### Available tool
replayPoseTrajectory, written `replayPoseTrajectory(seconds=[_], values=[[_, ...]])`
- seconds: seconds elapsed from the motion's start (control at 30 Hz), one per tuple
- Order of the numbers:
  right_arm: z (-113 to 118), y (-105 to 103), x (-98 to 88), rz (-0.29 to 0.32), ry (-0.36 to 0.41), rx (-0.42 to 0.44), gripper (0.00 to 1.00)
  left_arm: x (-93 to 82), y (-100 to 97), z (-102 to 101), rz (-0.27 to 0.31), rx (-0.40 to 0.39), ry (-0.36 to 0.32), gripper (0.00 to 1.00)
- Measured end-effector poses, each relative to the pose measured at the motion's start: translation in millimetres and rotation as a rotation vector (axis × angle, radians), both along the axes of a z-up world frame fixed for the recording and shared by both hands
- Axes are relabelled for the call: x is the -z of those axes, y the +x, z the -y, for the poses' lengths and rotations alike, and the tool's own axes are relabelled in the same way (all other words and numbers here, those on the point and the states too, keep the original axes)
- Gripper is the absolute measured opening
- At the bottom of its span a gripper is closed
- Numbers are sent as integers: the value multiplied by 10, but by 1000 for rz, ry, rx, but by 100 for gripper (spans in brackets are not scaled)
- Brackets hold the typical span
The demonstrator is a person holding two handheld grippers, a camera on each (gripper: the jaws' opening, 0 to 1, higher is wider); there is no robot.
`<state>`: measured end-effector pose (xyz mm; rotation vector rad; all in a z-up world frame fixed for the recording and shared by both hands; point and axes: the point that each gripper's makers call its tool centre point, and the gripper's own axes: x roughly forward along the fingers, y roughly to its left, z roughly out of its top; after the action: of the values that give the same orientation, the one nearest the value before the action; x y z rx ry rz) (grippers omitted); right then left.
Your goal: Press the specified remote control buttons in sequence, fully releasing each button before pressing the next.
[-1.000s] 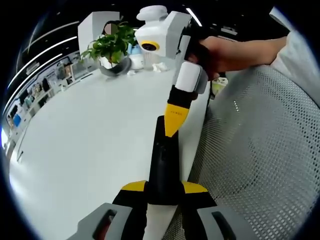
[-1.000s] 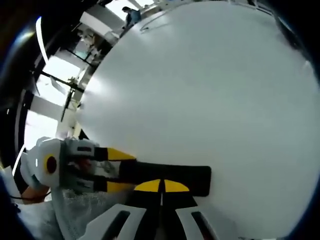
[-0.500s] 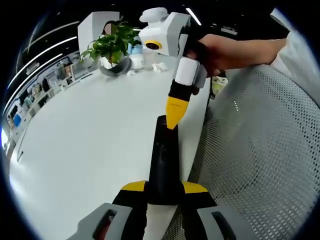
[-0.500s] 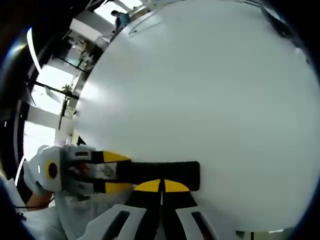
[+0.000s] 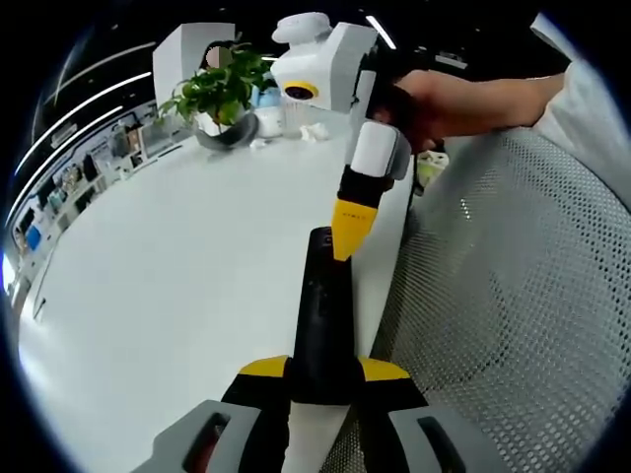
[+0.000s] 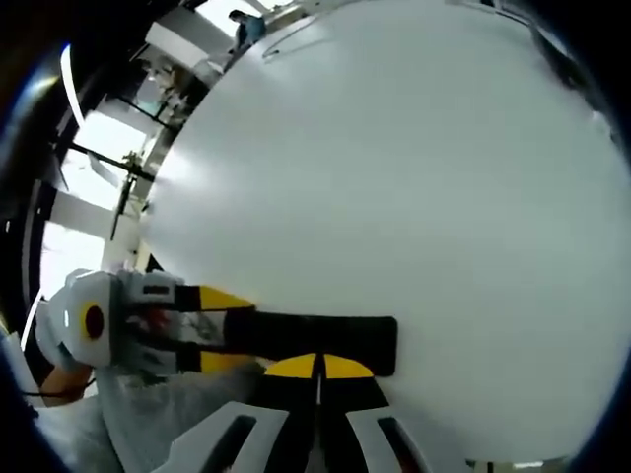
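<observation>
1. At lower centre of the left gripper view, the left gripper [image 5: 320, 379] has its jaws clamped on the near end of the black remote control [image 5: 320, 315], which stretches up the frame over the white table [image 5: 168, 286] by its edge.
2. Upper centre, the right gripper [image 5: 347, 236], jaws closed and empty, points its yellow tips at the remote's far end, touching or just above; which, cannot be told.
3. Far right, a mesh chair [image 5: 513, 296] stands beside the table.
4. Judging progress: one press appears under way; how many remain cannot be told.
</observation>
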<state>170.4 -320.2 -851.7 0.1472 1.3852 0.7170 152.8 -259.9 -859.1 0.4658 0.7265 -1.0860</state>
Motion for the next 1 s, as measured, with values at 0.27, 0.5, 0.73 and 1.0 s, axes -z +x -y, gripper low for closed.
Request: replayPoseTrajectory(seconds=[0.27,0.5,0.73,1.0], values=[[8,6,21,23,-21,-18,0,2,-3,6,0,2,0,25],[8,5,18,10,-13,-11,0,3,-3,8,2,5,0,25],[4,18,5,-17,-2,24,0,2,-4,8,2,5,0,25],[-3,151,-30,68,10,47,0,2,-6,8,2,6,-1,24]])
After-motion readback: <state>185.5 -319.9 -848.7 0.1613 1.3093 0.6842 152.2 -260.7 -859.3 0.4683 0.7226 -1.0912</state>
